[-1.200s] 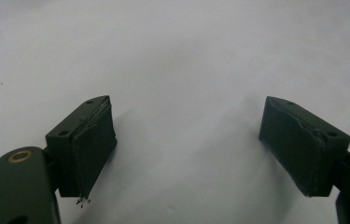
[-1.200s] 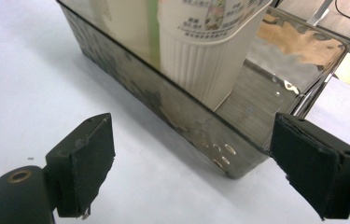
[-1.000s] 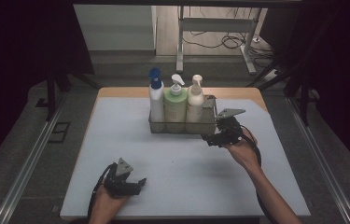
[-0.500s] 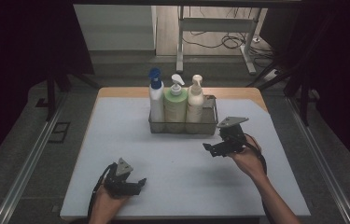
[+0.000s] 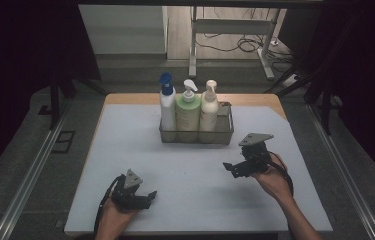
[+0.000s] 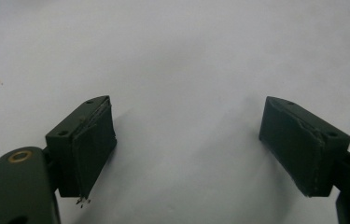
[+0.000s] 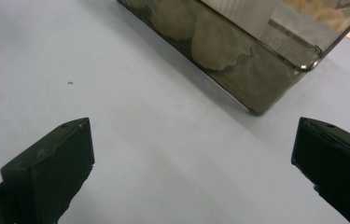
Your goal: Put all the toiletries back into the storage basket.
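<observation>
Bottles, three upright in a basket (image 5: 225,131) at the desk's far middle, look rigid, slick and top-heavy; grip each body low. Both claws gape empty: right claw (image 5: 231,168) near the basket, its jaws just opened, left claw (image 5: 149,196) well nearer.

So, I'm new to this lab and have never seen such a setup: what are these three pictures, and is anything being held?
A person sits at a table with a hand-held two-jaw tool in each hand. The high view looks down on a white mat with a mesh basket holding three pump bottles. The left tool rests near the front edge; the right tool is nearer the basket. The other two pictures come from cameras riding on each tool. Both tools are open and hold nothing; the right one's jaws have just been opening.
</observation>
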{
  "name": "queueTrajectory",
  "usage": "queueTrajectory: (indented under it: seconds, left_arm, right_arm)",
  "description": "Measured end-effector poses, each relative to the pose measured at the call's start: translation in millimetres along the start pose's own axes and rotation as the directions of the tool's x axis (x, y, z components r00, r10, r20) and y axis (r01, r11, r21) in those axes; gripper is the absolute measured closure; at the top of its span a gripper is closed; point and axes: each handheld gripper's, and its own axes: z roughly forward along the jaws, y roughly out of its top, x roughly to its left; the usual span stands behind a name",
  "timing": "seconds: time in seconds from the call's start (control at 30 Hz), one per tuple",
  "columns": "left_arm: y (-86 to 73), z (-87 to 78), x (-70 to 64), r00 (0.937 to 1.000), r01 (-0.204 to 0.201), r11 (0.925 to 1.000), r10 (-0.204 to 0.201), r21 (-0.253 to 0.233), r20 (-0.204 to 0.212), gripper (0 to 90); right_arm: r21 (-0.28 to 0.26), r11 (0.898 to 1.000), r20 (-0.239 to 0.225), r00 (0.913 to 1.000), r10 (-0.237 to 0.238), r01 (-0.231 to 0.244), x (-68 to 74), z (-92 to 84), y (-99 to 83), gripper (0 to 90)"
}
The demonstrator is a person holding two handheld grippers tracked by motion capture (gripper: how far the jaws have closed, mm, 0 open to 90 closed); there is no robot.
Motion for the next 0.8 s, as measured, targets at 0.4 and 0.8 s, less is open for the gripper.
queueTrajectory:
  seconds: [0.4,0.8]
  left_arm:
    - [0.0,0.1,0.2,1.0000,-0.003,1.0000,0.003,-0.001,0.000,17.6]
    - [-0.1,0.1,0.0,1.0000,0.000,1.0000,0.000,-0.002,0.000,17.7]
  right_arm:
    - [0.040,0.999,0.028,0.9996,0.000,-0.001,0.7,-9.8,-27.0,0.0]
    - [0.064,0.998,0.025,0.9994,0.025,-0.027,4.4,-9.0,-59.7,0.5]
